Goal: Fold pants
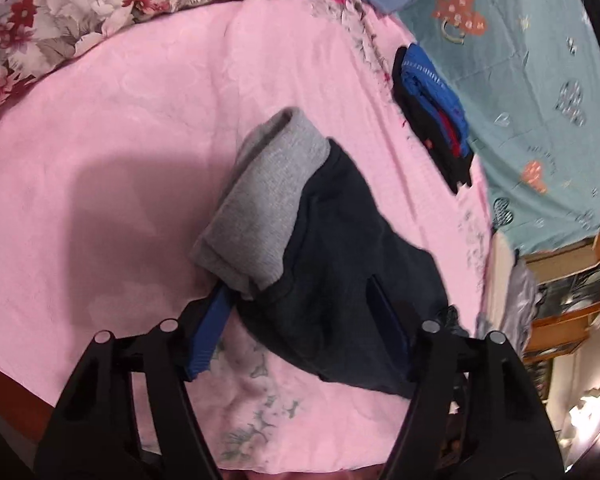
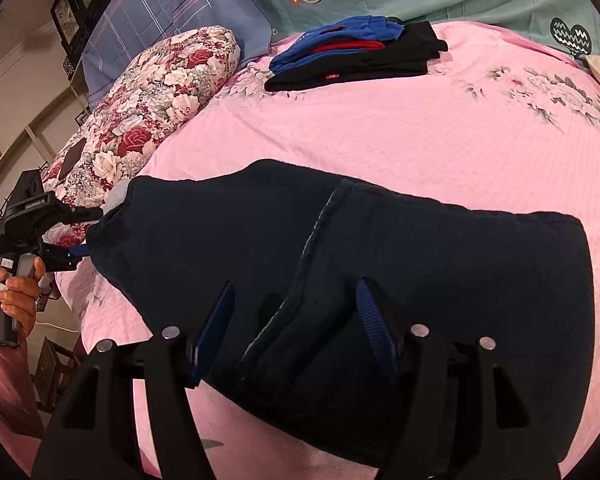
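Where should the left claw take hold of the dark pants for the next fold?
Probably the grey waistband: the thickest, best-defined edge of the dark pants, lying just ahead of the open left claw. Come from the near side, one finger sliding underneath against the pink bedspread.

close wrist views, perhaps facing, sharing pants [image 1: 340, 248]
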A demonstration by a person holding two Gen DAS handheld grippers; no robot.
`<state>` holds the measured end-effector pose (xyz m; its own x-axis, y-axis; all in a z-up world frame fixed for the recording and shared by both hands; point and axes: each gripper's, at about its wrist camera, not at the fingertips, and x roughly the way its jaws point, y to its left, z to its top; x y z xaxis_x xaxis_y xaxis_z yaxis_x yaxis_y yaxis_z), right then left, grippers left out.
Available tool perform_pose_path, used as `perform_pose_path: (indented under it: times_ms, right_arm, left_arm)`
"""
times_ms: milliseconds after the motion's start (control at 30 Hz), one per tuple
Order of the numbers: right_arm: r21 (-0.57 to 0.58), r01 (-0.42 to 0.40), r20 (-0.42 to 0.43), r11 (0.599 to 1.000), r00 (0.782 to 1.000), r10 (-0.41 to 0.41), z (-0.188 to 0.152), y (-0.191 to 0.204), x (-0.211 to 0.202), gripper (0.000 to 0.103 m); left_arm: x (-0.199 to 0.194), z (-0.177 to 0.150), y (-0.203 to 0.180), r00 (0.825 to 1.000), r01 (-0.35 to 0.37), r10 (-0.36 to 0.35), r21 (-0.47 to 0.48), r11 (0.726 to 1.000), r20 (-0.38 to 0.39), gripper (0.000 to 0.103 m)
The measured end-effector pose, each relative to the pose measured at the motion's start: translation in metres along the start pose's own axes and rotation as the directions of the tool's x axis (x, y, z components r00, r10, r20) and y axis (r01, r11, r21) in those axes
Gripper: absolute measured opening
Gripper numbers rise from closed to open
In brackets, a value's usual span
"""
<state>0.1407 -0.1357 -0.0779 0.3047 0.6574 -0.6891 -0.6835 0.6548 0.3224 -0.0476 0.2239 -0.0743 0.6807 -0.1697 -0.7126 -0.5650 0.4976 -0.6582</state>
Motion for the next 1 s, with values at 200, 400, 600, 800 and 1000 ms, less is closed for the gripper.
perform_pose_path:
  times_ms: [200, 400, 600, 800, 1000]
  right_arm:
    - [0.025, -0.032, 0.005, 0.999, 0.999, 0.032, 0.0, -0.004, -0.001, 0.065]
    - [0.031, -0.039, 0.006, 0.999, 0.999, 0.039, -0.001, -0.005, -0.001, 0.065]
    - [0.041, -0.052, 0.012, 0.998, 0.999, 0.052, -0.002, -0.007, -0.003, 0.065]
    - [0.045, -0.057, 0.013, 0.997, 0.998, 0.057, -0.001, -0.008, -0.003, 0.065]
    - [0.049, -0.063, 0.017, 0.997, 0.998, 0.063, 0.0, -0.009, -0.004, 0.065]
  left_arm:
    - [0.01, 0.0, -0.007, 0.999, 0.028, -0.028, 0.015, 1.0, 0.021, 0.069]
    - [0.03, 0.005, -0.014, 1.0, -0.013, 0.013, 0.039, 0.999, -0.008, 0.074]
    - [0.04, 0.008, -0.014, 0.998, -0.047, 0.046, 0.028, 0.999, 0.033, 0.033]
    - [0.034, 0.005, -0.003, 0.998, 0.038, -0.037, -0.012, 0.999, 0.047, 0.028]
    - [0.018, 0.001, -0.016, 0.983, 0.158, -0.16, 0.035, 0.987, 0.088, 0.028]
